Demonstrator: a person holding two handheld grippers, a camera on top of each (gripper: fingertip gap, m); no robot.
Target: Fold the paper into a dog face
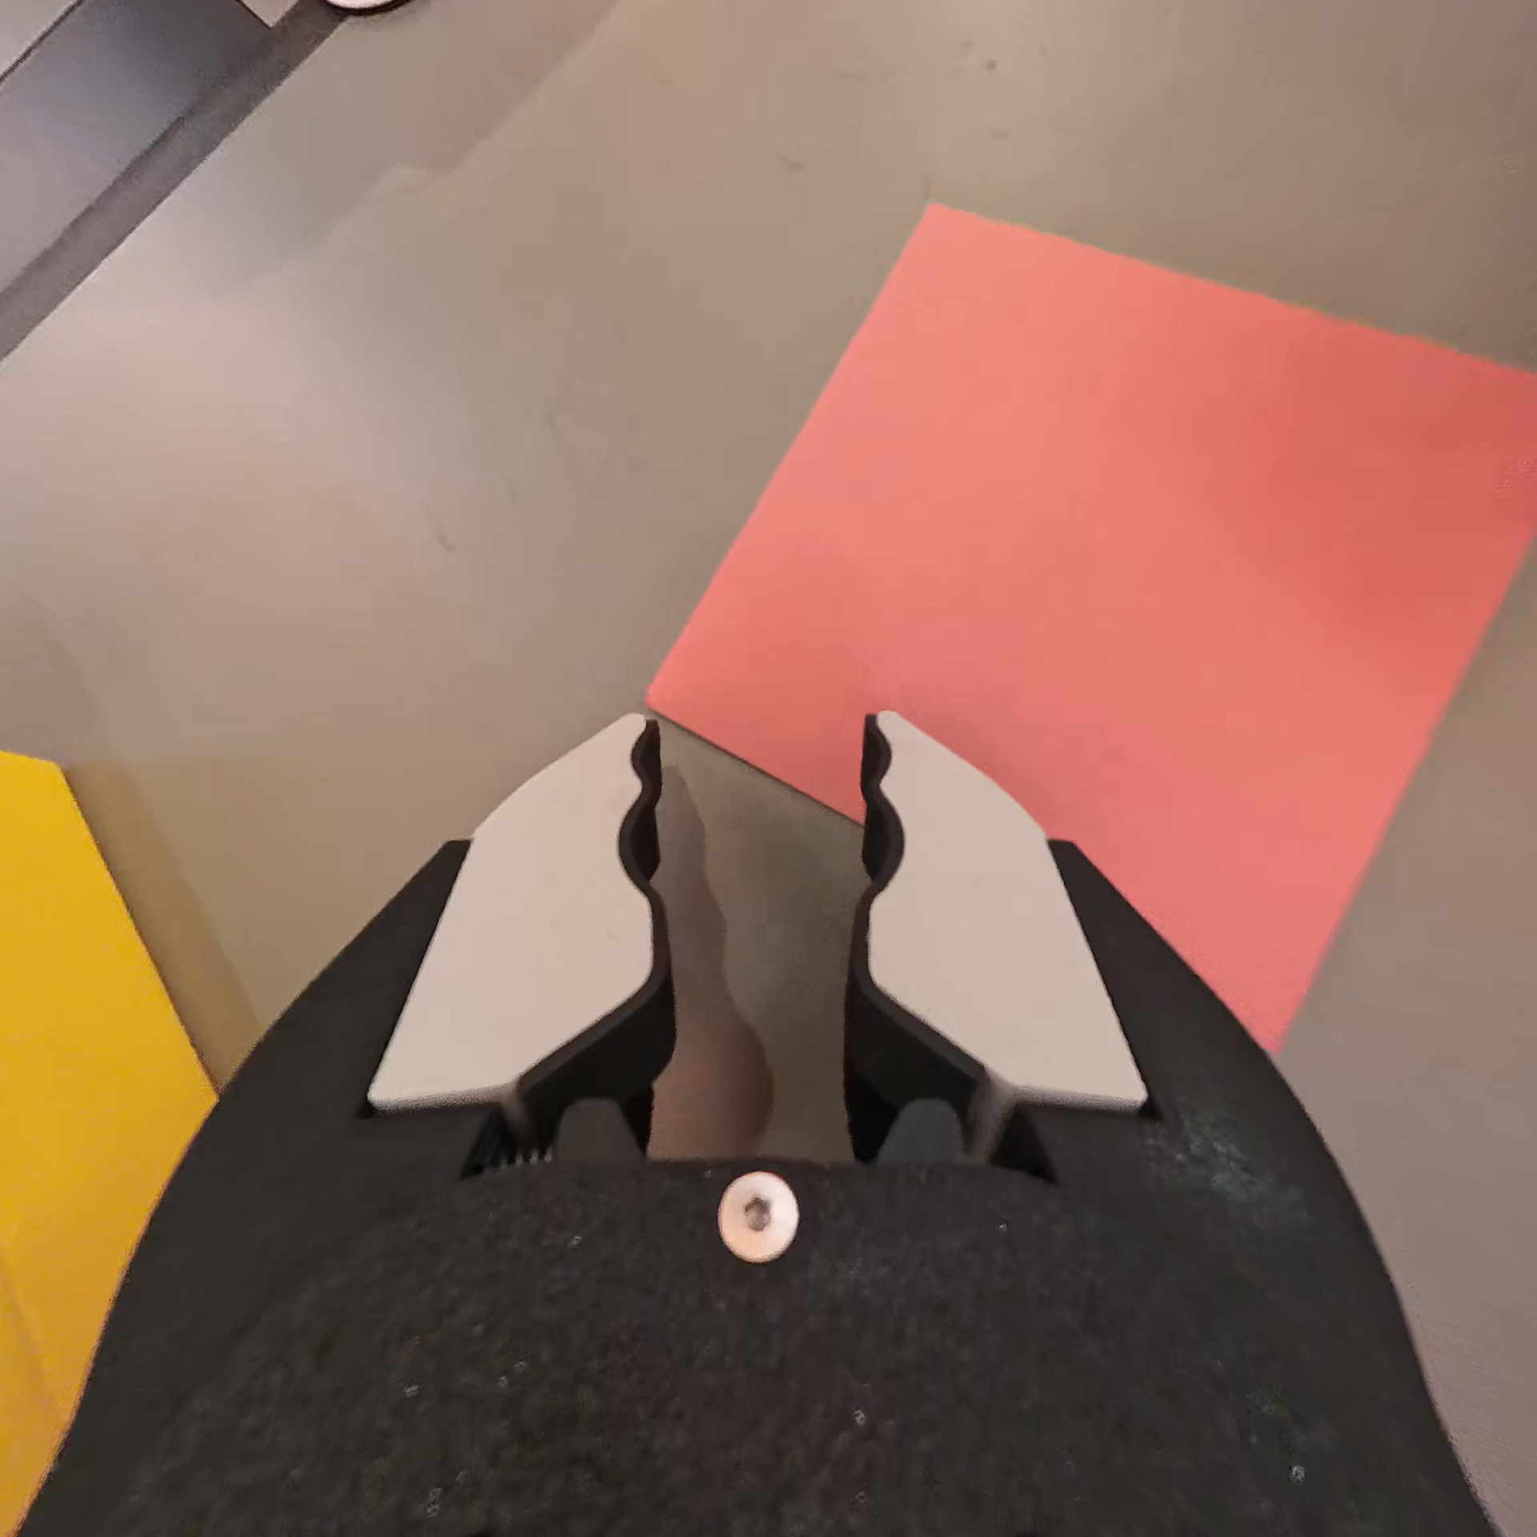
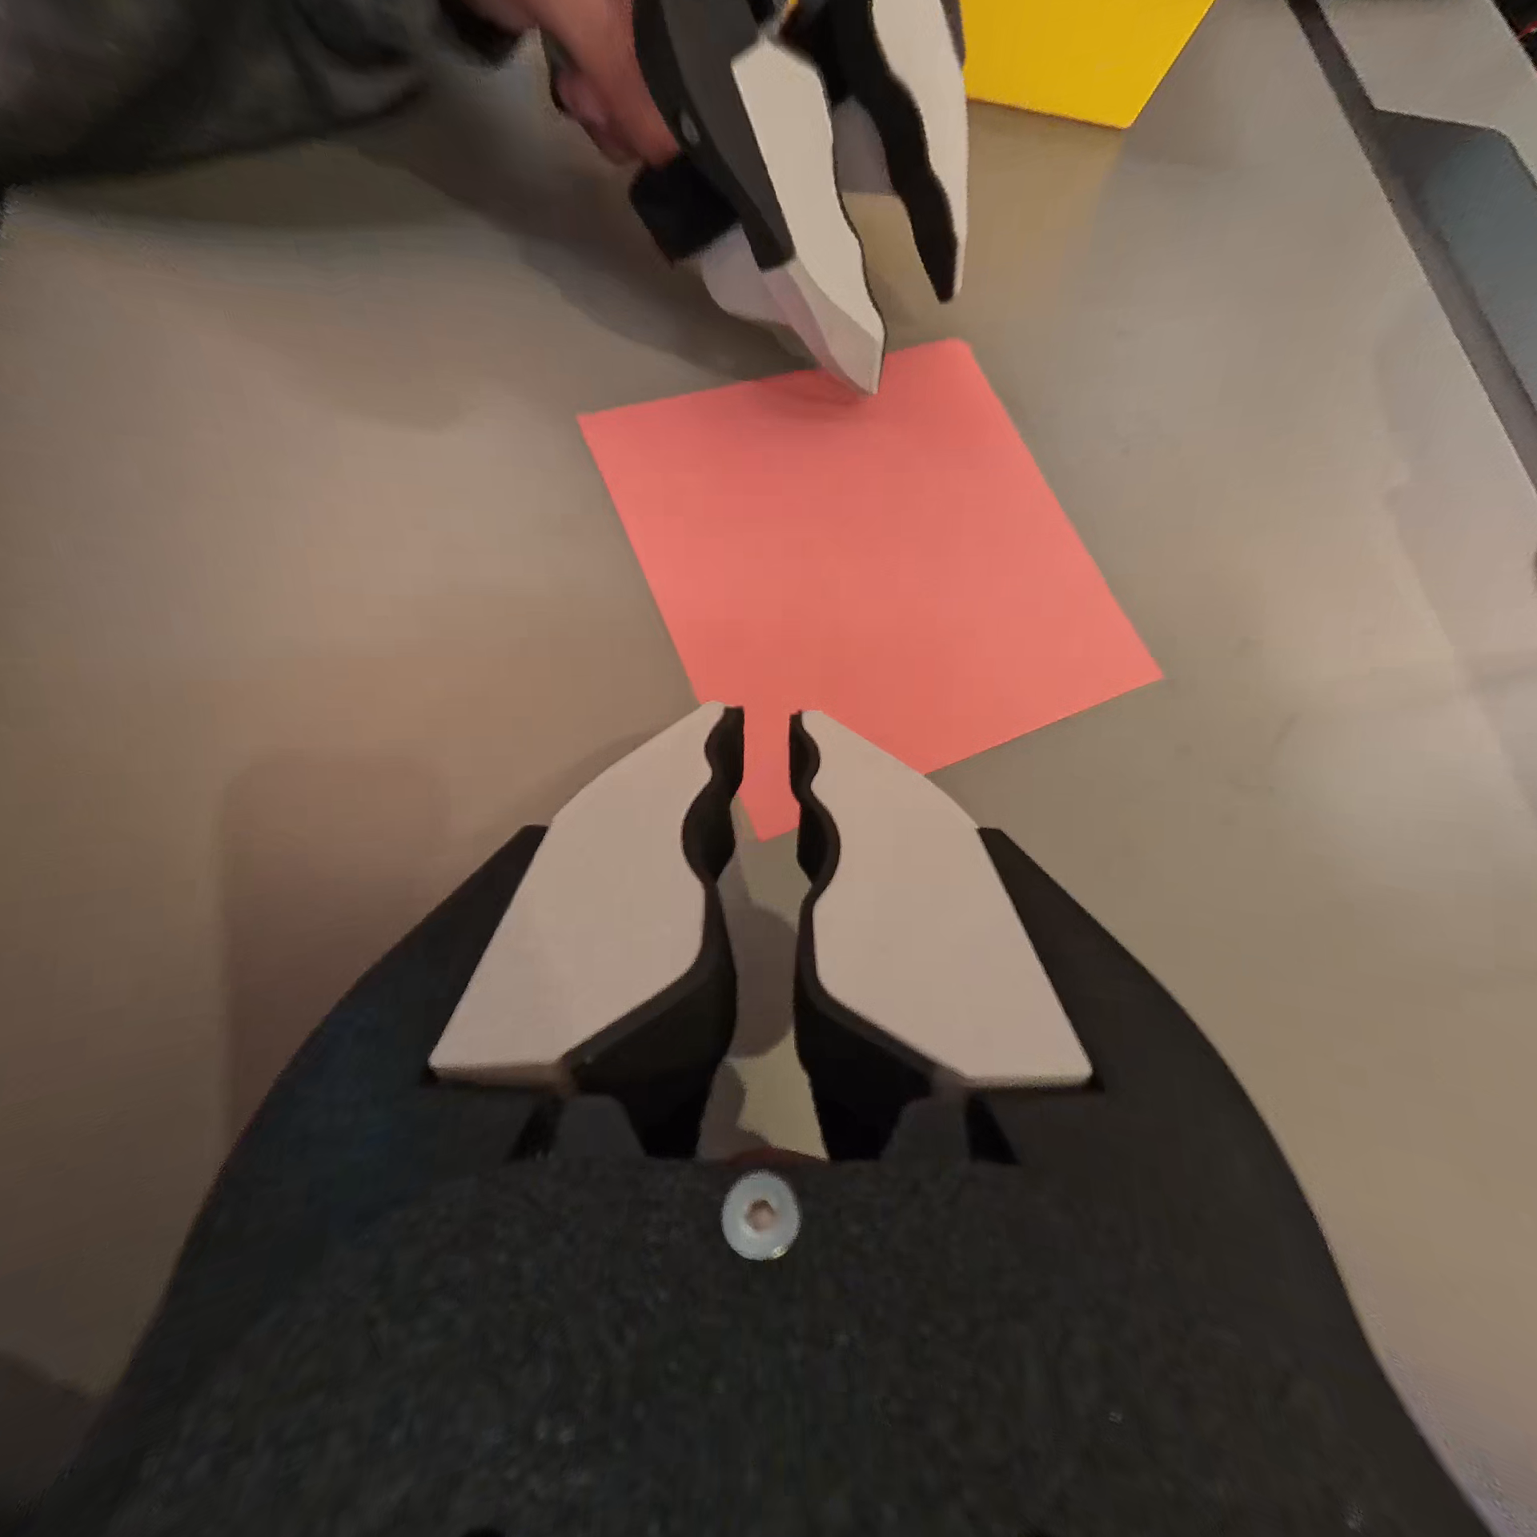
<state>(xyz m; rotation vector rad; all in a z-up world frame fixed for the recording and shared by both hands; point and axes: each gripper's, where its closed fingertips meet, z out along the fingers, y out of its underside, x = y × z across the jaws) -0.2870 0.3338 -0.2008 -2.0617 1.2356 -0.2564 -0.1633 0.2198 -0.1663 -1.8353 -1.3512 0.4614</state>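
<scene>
A square sheet of pink paper [image 1: 1106, 582] lies flat and unfolded on the grey table; it also shows in the right wrist view [image 2: 848, 565]. My left gripper [image 1: 761, 724] is open and empty, hovering at the paper's near-left corner. In the right wrist view the left gripper [image 2: 911, 333] hangs over the paper's far edge, one fingertip close to or touching the sheet. My right gripper [image 2: 767, 714] is open by a narrow gap and empty, just above the paper's near corner.
A yellow box [image 1: 75, 1040] stands at the left; it also shows at the far end in the right wrist view [image 2: 1073, 58]. A person's hand and grey sleeve [image 2: 208, 75] hold the left gripper. The table's dark edge [image 2: 1455, 208] runs along the right. There is about 15 cm between the tips of the two grippers.
</scene>
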